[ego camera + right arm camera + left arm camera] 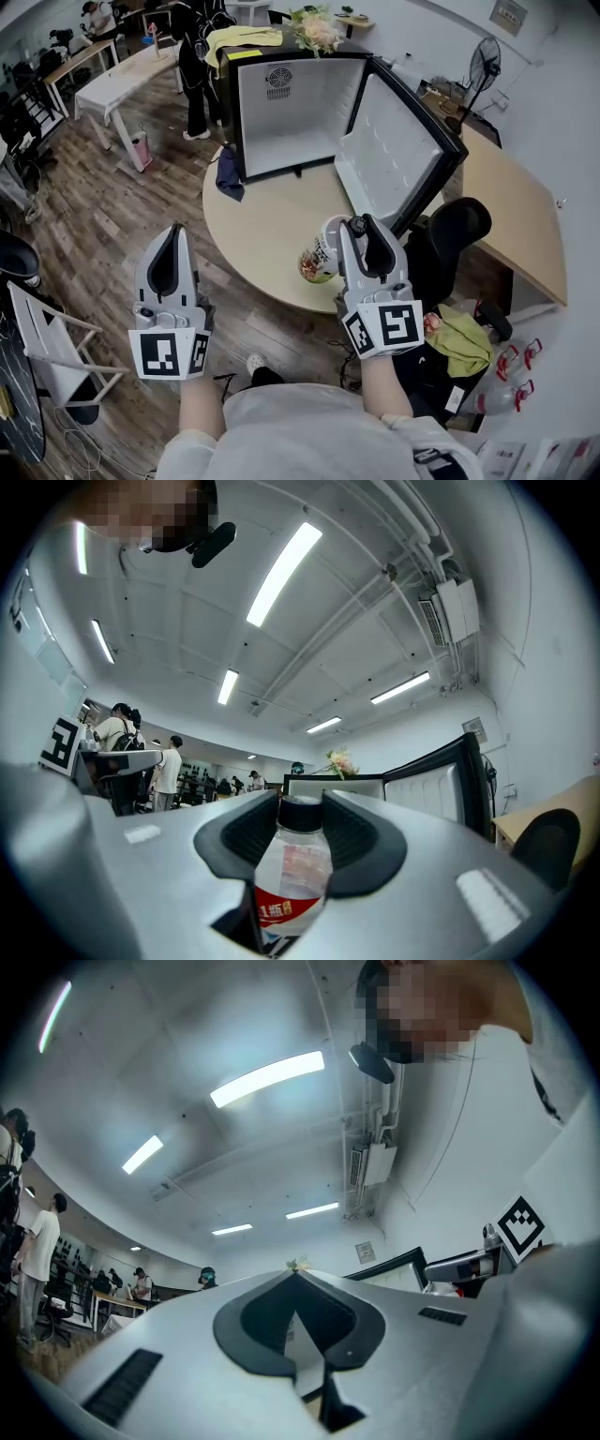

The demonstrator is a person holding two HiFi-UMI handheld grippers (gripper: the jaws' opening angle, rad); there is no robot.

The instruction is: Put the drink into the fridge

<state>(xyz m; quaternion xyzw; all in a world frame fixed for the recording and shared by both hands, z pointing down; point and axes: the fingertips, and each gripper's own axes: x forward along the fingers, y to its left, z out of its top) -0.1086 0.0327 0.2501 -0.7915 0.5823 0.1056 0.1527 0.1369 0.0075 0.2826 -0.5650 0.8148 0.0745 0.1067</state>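
Observation:
A plastic drink bottle (317, 255) with a red and white label and a black cap is held in my right gripper (361, 225), which is shut on it over the near edge of the round table (262, 234). In the right gripper view the bottle (292, 878) sits between the dark pads (375, 841), its cap toward the tips. The small black fridge (291, 112) stands at the table's far side, its door (398, 150) swung open to the right and its white inside bare. My left gripper (172, 232) hangs shut and empty over the floor, left of the table.
A dark blue cloth (229, 174) lies on the table by the fridge's left corner. Flowers (317, 30) and a yellow cloth (242, 39) sit on the fridge top. A black office chair (461, 232) and wooden desk (516, 220) stand right; a person (197, 66) stands behind.

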